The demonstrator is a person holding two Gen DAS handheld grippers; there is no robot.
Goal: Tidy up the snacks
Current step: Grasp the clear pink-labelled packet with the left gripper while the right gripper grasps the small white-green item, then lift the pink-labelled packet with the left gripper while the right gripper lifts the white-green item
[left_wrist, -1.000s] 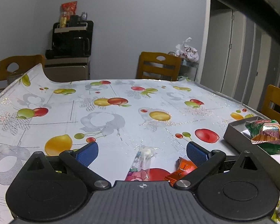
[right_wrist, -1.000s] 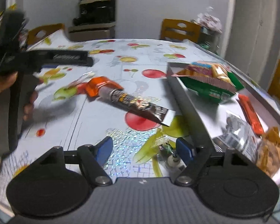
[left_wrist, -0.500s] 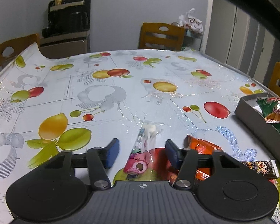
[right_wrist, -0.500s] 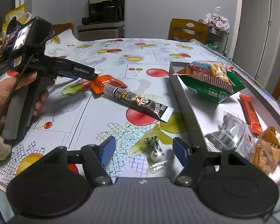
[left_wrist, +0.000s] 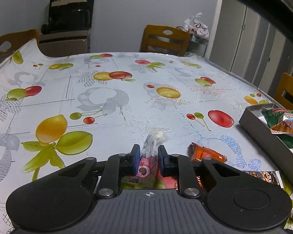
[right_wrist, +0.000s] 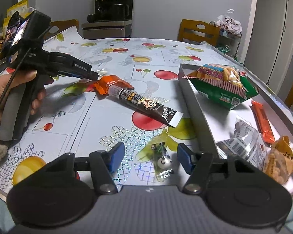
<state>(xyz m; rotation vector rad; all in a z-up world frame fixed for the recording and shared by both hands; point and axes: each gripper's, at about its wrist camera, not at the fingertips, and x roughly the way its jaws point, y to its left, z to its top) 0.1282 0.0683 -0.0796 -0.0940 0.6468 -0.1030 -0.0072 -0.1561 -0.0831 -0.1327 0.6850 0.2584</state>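
Left gripper [left_wrist: 148,157]: its blue fingers are closed in against a slim clear-wrapped candy stick [left_wrist: 150,152], pinching it at the pink printed part; the stick's white end points away from the tool and lies on the fruit-print tablecloth [left_wrist: 107,101].
Right gripper [right_wrist: 150,157]: jaws spread wide and holding nothing; a small clear packet with a panda figure [right_wrist: 163,160] lies on the cloth between the fingers, touching neither.
Grey tray [right_wrist: 193,105]: the landmark, sitting on the right side of the table.
Inside the tray: a green cracker bag [right_wrist: 222,85] at the far end, an orange bar [right_wrist: 262,121] along the right side, a clear bag of dark pieces [right_wrist: 242,142] and an orange-brown bag [right_wrist: 281,159] at the near end.
Left of the tray: a long black tube snack [right_wrist: 144,105] lies slantwise on the cloth, its white end just beside the tray wall, its far end resting on an orange wrapper [right_wrist: 109,83].
Candy stick relative to the tray: well to the left, beyond the orange wrapper.
Person's hand [right_wrist: 15,89]: wrapped around the left tool's grey handle, far left of the tray.
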